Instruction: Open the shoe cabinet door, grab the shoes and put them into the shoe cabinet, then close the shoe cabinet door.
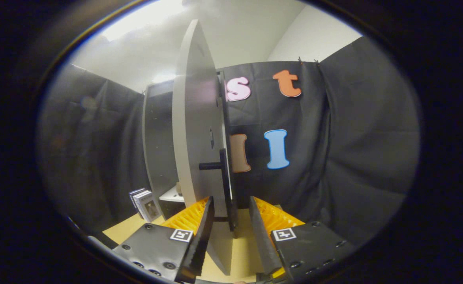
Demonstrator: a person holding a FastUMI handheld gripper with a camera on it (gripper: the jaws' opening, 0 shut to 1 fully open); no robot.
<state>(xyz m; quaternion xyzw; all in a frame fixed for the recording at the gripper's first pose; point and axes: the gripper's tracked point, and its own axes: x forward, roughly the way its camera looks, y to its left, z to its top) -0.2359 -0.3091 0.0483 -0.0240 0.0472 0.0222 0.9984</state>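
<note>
Risk: handle point(226, 185) could slip from between the fingers as the door point(195, 138) swings, since nothing clamps it. Gripper point(231, 221) is partly open, fingers either side of the handle's lower end, contact unclear. Cabinet point(158, 150) stands behind the edge-on door.

Obstacle: pale grey flat cabinet door point(194, 130), swung open edge-on, its free edge and long black bar handle point(226, 185) standing in the gap between the gripper point(231, 232) fingers, which are spread apart. Left of door: open cabinet interior with white shelf point(171, 194). Small patterned box point(145, 204) beside cabinet on tan floor point(126, 230). Right of door: floor free to black cloth.
</note>
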